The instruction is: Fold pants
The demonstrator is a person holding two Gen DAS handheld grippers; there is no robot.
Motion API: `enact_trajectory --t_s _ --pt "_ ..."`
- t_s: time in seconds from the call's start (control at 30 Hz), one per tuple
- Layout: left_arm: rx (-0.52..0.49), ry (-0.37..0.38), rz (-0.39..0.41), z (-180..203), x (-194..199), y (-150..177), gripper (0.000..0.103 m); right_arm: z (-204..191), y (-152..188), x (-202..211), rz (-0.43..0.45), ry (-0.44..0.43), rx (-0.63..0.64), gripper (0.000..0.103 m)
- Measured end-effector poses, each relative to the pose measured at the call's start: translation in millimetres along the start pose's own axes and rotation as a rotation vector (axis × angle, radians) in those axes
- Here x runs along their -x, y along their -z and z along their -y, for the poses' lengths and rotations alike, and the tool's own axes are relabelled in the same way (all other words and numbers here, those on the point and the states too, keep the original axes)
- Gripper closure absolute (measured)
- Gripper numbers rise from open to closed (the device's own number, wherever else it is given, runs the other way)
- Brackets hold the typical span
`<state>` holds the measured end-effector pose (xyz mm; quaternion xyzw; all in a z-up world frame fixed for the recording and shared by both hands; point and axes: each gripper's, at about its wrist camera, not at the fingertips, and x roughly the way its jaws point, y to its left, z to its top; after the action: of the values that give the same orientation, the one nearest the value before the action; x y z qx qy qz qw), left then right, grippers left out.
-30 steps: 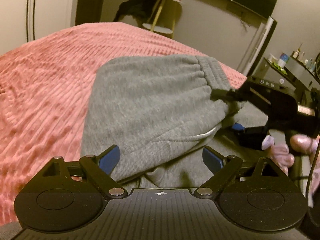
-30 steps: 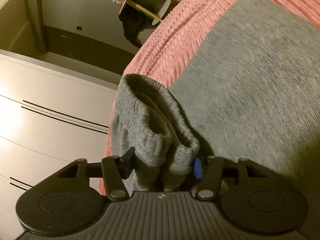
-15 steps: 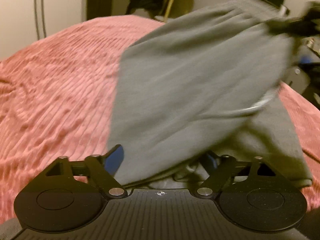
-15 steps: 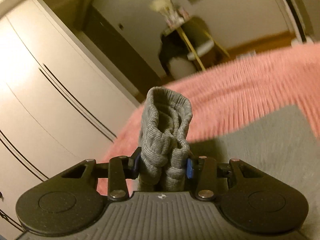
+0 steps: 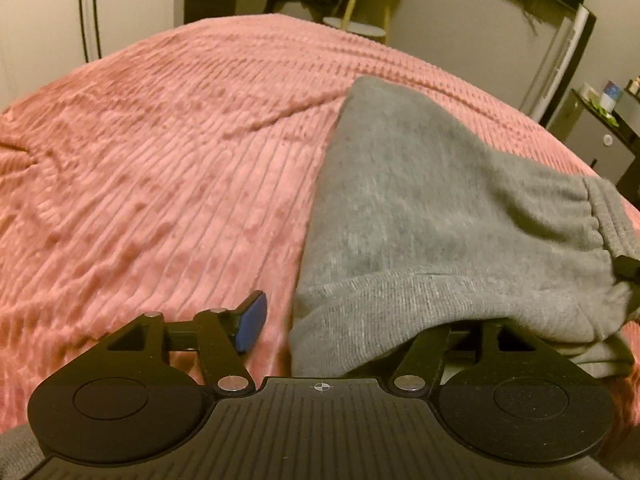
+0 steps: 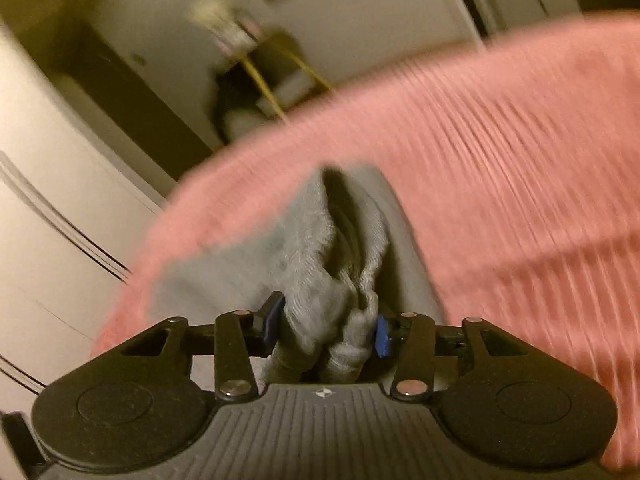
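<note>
The grey sweatpants (image 5: 432,208) lie folded on the pink ribbed bedspread (image 5: 160,184), right of centre in the left wrist view. My left gripper (image 5: 356,320) sits at their near edge with its jaws closing. Its left blue pad (image 5: 252,324) stands clear over the bedspread, and the cloth's hem drapes over the hidden right finger. A ribbed band (image 5: 608,216) ends the pants at the far right. My right gripper (image 6: 326,328) has that bunched ribbed band (image 6: 332,280) between its blue pads. Its jaws are opening, and the cloth still fills the gap. The right wrist view is blurred.
Beyond the bed's far edge stands a small round side table (image 5: 360,28) with a dark garment hung on it. White wardrobe doors (image 6: 48,208) run along the left. A dark shelf with bottles (image 5: 608,108) stands at the right.
The right gripper carried the ribbed band up and across, and the lifted cloth has come down flat on the bed, further right. The left gripper's jaws have narrowed.
</note>
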<state>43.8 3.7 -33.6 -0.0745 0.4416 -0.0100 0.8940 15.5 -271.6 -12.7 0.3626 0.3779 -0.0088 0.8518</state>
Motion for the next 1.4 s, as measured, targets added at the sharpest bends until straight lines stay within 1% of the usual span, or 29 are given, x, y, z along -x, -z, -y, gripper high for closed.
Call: enact_trajectory --t_s 0.07,0.13,0.17,0.23,0.3,0.37,0.43,0.5,0.57,0.67,0.7,0.73,0.77,0.8,0.83,0.87,0.93,0.97,1.0,1.03,1.1,1.13,1.17,1.23,1.27,1.3,1.33,1.37,1.4 --pt "0.005 0.002 0.004 -1 1 0 0.036 3 -8 -3 0.013 -0.057 -0.028 0.032" --pt "0.016 0.014 0.002 -3 3 0 0.036 4 -14 -11 0.001 -0.063 -0.042 0.028" --pt "0.020 0.018 0.001 -4 3 0 0.036 12 -14 -9 -0.014 -0.071 -0.056 0.027" --pt "0.021 0.019 0.000 -4 2 -1 0.036 22 -14 -21 -0.058 -0.092 -0.123 0.027" --pt "0.016 0.017 -0.002 -3 2 0 0.036 28 -14 -24 -0.069 -0.134 -0.175 0.031" --pt "0.022 0.017 -0.005 -4 2 -1 0.036 30 -15 -26 -0.082 -0.133 -0.189 0.055" --pt "0.029 0.023 -0.004 -5 3 -1 0.037 25 -14 -24 -0.063 -0.114 -0.145 0.060" --pt "0.033 0.031 0.006 -5 5 0 0.040 10 -14 -17 -0.018 -0.083 -0.044 0.062" --pt "0.050 0.053 0.021 -9 9 0 0.049 -9 -7 -2 0.052 -0.071 0.079 0.063" --pt "0.075 0.082 0.041 -13 15 0 0.050 -23 0 18 0.180 -0.076 0.195 0.063" --pt "0.076 0.094 0.041 -14 17 0 0.049 -26 2 22 0.203 -0.058 0.231 0.063" --pt "0.079 0.095 0.037 -14 18 0 0.047 -26 2 21 0.198 -0.030 0.245 0.062" --pt "0.087 0.088 0.025 -14 18 0 0.043 -24 1 17 0.176 0.010 0.255 0.058" --pt "0.104 0.079 0.005 -17 18 0 0.040 -20 1 10 0.125 0.064 0.251 0.056" --pt "0.118 0.089 -0.014 -20 19 0 0.038 -16 -1 2 0.075 0.128 0.215 0.051" --pt "0.135 0.127 -0.041 -24 21 0 0.038 -12 -3 0 0.067 0.162 0.189 0.048" --pt "0.155 0.180 -0.046 -31 31 3 0.035 -9 -3 16 0.130 0.114 0.156 0.046" --pt "0.151 0.188 -0.038 -34 39 4 0.030 -11 -3 24 0.173 0.122 0.160 0.042" --pt "0.142 0.198 -0.021 -36 48 5 0.027 -13 0 33 0.214 0.141 0.180 0.041" --pt "0.139 0.210 0.005 -38 55 5 0.021 -15 4 41 0.240 0.147 0.192 0.041" --pt "0.152 0.224 0.061 -41 66 1 0.017 -21 10 53 0.275 0.108 0.213 0.042" --pt "0.158 0.228 0.086 -42 67 -4 0.017 -26 14 57 0.290 0.079 0.237 0.044" --pt "0.155 0.234 0.102 -40 64 -8 0.017 -31 16 60 0.298 0.057 0.261 0.050" --pt "0.125 0.230 0.104 -30 52 -15 0.019 -45 24 58 0.282 -0.018 0.321 0.059" --pt "0.096 0.227 0.099 -21 42 -17 0.024 -50 27 59 0.255 -0.057 0.338 0.064" --pt "0.068 0.217 0.086 -14 33 -17 0.027 -54 32 56 0.229 -0.077 0.353 0.066" --pt "0.038 0.213 0.070 -8 26 -14 0.030 -56 36 48 0.195 -0.071 0.369 0.070" --pt "0.004 0.210 0.052 -2 17 -12 0.030 -56 39 40 0.158 -0.050 0.378 0.072" --pt "-0.025 0.184 0.029 2 10 -8 0.031 -54 42 27 0.096 -0.006 0.377 0.072"
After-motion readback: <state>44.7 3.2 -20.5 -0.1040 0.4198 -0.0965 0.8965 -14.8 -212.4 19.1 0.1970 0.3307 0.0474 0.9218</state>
